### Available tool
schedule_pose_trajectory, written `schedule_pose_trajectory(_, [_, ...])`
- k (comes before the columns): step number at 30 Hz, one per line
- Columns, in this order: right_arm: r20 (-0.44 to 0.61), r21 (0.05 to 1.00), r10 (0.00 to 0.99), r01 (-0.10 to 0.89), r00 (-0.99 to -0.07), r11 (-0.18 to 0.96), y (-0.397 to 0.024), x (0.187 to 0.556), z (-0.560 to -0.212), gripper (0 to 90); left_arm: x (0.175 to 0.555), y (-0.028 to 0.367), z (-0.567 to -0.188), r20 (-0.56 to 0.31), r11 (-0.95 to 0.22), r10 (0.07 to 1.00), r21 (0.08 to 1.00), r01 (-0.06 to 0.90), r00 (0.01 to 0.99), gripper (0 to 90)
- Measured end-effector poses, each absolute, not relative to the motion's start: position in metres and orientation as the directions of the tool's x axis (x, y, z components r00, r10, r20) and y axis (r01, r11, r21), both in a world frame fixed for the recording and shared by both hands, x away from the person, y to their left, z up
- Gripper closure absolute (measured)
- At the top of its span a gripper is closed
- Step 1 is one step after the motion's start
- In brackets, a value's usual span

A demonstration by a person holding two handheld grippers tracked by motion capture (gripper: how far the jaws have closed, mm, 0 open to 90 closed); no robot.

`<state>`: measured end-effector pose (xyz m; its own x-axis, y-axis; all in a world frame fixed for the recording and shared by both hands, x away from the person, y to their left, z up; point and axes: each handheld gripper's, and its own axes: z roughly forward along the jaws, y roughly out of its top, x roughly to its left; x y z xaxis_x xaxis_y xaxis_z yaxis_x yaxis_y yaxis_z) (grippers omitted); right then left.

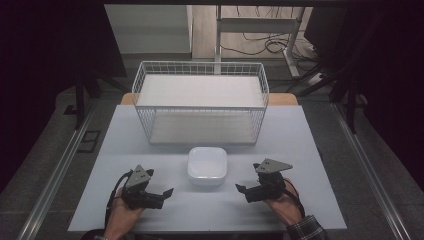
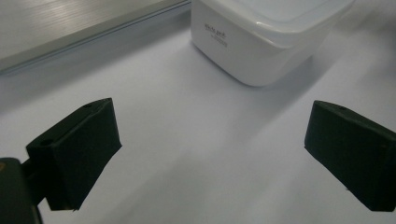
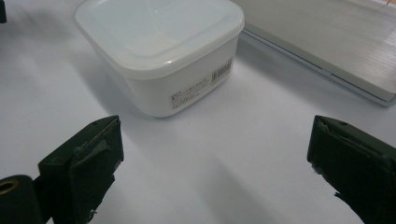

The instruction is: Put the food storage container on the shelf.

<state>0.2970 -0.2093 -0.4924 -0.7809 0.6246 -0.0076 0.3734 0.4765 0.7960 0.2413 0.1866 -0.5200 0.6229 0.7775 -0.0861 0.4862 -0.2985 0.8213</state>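
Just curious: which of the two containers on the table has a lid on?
The small white plastic box between the grippers; the wire basket behind it is open-topped.

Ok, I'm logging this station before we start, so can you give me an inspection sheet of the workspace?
Surface: pale table top, bare and clean where visible.
Job's things: white lidded container, lid on, centred near the front; white wire basket behind it, apart from it, nothing seen in it.
Clutter: nothing seen.
Grippers: left tool and right tool both open, held by hands either side of the container, touching nothing.
Cables: black cable trails from the left tool; loose cables on the floor beyond the table.
Surroundings: metal rails along both sides, a white frame behind, dark edges.
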Motion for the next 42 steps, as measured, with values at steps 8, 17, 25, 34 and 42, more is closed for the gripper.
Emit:
schedule_pose_trajectory(8, [0.011,0.803,0.616,0.374,-0.788,0.464,-0.202,0.304,-0.489,3.4,0.254,0.178,-0.515,-0.126,-0.279,0.755,0.827,0.488,0.644,2.4])
schedule_pose_trajectory(17, [0.090,0.807,0.623,0.423,-0.777,0.411,-0.192,0.313,-0.485,3.8,0.272,0.163,-0.507,-0.147,-0.285,0.710,0.835,0.472,0.688,3.8])
schedule_pose_trajectory(25, [0.098,0.814,0.640,0.432,-0.762,0.389,-0.178,0.324,-0.481,2.2,0.304,0.140,-0.499,-0.132,-0.320,0.684,0.829,0.458,0.717,3.4])
schedule_pose_trajectory(34, [0.135,0.772,0.628,0.479,-0.766,0.418,-0.147,0.345,-0.482,3.3,0.330,0.119,-0.499,-0.112,-0.372,0.678,0.800,0.471,0.726,5.2])
schedule_pose_trajectory(42, [0.203,0.732,0.605,0.530,-0.770,0.429,-0.142,0.359,-0.493,5.9,0.338,0.125,-0.511,-0.265,-0.316,0.626,0.774,0.549,0.734,7.0])
